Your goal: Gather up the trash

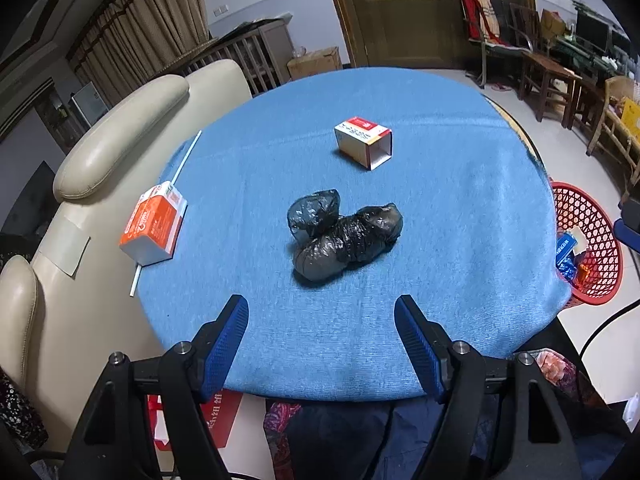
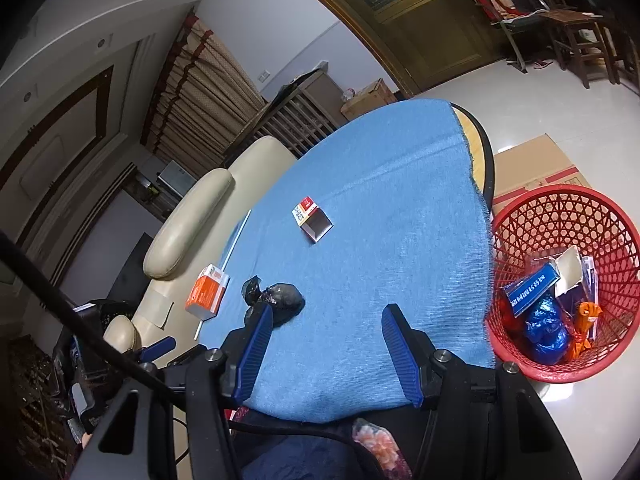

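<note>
A crumpled black plastic bag [image 1: 344, 236] lies in the middle of the blue-clothed round table [image 1: 460, 220]. Beyond it lies a small red-and-white open box [image 1: 363, 141]. An orange-and-white carton [image 1: 154, 224] with a white straw sits at the table's left edge. My left gripper [image 1: 321, 312] hovers open just short of the bag, nothing between its blue pads. My right gripper [image 2: 327, 322] is open too, above the table's near edge, with the bag [image 2: 276, 300] just beyond its left finger. A red mesh basket [image 2: 560, 208] holding trash stands on the floor to the right.
A cream leather sofa [image 1: 120, 128] presses against the table's left side. Flat cardboard [image 2: 532, 164] lies on the floor behind the basket. Wooden chairs [image 1: 548, 76] and a door stand at the back. Dark clothing and a red bag lie below the table's near edge.
</note>
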### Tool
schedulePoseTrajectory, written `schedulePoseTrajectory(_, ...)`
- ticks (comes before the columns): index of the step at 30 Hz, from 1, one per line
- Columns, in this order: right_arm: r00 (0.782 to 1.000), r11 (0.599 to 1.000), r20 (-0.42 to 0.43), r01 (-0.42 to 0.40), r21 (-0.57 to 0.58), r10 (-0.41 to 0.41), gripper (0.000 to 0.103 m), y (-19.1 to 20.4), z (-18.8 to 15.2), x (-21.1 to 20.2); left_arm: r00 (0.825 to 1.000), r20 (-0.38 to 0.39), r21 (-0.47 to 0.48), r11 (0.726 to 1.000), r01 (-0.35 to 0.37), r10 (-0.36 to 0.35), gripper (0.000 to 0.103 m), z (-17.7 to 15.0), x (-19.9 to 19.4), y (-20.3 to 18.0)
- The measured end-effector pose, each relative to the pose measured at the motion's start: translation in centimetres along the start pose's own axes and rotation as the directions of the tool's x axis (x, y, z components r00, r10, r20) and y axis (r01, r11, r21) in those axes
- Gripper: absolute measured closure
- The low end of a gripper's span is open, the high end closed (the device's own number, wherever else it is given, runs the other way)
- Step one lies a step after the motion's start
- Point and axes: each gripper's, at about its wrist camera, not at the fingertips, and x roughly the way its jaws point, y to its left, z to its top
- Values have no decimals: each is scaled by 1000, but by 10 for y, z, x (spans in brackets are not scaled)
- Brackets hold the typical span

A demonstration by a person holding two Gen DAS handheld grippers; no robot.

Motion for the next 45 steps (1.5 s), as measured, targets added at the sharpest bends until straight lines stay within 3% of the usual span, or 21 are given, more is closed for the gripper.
schedulePoseTrajectory(15,991,992,130,8,123,-24,41,-57,8,-44,998,53,126,991,34,-41,27,42,-10,-64)
schedulePoseTrajectory(19,994,990,106,-17,140,2,41,-65,8,-32,1000,24,149,989,11,-15,27,44,-4,-72)
schedulePoseTrajectory(25,998,994,65,-9,112,1,41,-67,14,-27,1000,28,98,995,1,-3,27,57,-7,-72)
schedulePoseTrajectory(36,998,998,-5,63,31,-63,42,-59,21,-32,998,25,41,997,62,-63,27,64,1,-73)
schedulePoseTrajectory(45,995,997,-59,77,-2,-77,42,-30,17,-5,998,35,-27,998,60,-59,27,52,14,-29)
